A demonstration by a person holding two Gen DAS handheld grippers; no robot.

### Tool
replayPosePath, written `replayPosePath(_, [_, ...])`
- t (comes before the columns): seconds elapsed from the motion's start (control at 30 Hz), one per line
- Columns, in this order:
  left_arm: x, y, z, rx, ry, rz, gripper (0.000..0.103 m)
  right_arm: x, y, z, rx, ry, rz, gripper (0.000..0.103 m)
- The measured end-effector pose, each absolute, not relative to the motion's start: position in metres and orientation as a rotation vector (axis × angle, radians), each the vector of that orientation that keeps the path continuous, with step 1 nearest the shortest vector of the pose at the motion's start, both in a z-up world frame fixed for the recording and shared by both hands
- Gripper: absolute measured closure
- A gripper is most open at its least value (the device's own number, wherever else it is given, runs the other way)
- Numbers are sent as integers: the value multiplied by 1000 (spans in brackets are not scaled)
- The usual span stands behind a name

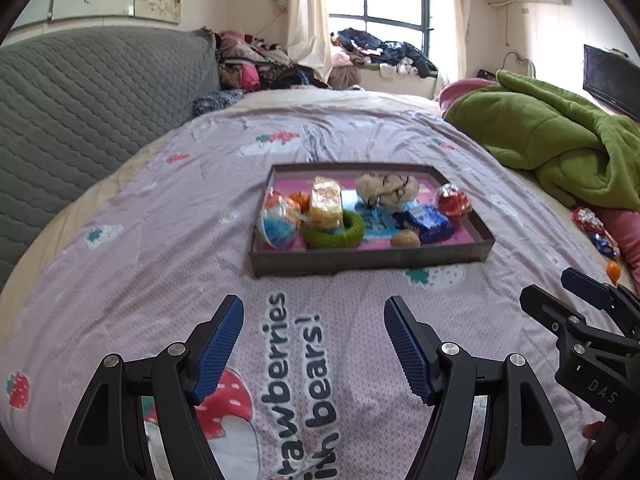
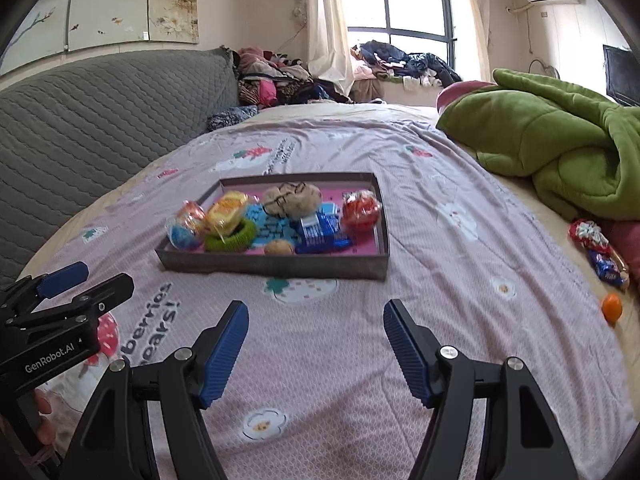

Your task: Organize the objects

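**Both grippers empty over the bed; three items lie outside the tray**

The left gripper and right gripper hang spread wide over the pink bedsheet, pinching nothing. At centre frame the shallow tray holds most of the snacks, packed close so they stay gathered. At the right edge of the right wrist view, well apart from the tray, lie a red-and-silver wrapped treat, a blue wrapped candy and a small orange beside the green blanket. These look like the items left to collect.
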State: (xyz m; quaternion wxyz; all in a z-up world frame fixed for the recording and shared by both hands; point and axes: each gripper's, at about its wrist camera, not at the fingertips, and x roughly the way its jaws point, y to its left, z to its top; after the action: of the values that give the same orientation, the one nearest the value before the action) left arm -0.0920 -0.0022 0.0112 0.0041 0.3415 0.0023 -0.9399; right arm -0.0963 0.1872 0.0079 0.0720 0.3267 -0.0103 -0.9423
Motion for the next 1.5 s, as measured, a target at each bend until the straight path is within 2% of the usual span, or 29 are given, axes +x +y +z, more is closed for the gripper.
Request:
replayPosePath(0.47, [-97, 4, -24, 1153, -24, -2921, 29, -95, 190, -19, 992, -25, -2849, 33])
replayPosePath(1.5, [-99, -1, -37, 1167, 1, -2904, 29, -95, 186, -35, 1032, -21, -2832, 33])
